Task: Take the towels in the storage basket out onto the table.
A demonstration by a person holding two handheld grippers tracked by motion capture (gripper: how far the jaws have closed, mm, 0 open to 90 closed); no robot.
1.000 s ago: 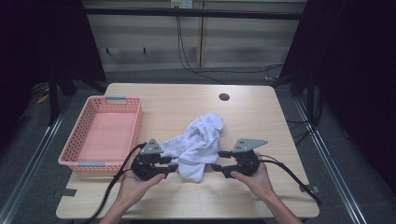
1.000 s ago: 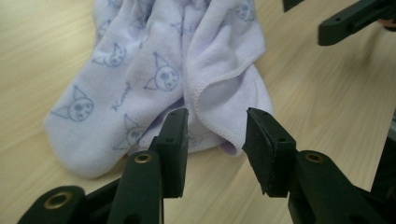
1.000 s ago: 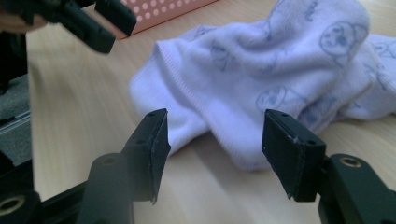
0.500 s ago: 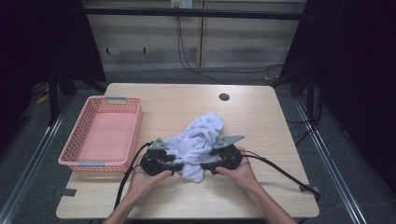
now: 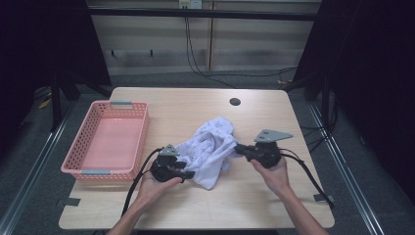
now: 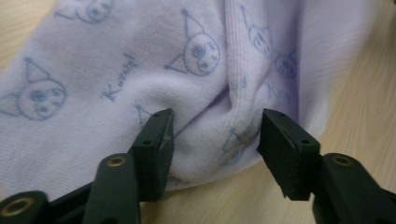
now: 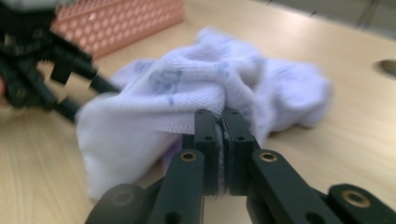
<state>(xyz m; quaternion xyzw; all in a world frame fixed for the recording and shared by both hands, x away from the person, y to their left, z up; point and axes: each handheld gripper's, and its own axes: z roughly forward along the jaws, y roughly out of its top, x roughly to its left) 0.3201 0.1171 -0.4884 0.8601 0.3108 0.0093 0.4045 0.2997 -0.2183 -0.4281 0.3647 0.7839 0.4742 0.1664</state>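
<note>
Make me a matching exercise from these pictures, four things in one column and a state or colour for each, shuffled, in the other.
Things:
1. left gripper
2. right gripper
3. plastic basket
4. printed cloth

States or colours:
A. pink, nothing inside
B. jaws apart, a cloth fold between them
C. pale lilac, crumpled on the table
D. jaws clamped on a cloth edge

Pairs: 1-B, 2-D, 3-A, 4-C. The right gripper's jaws have just closed on the cloth; the left gripper's jaws stand open around a fold.
</note>
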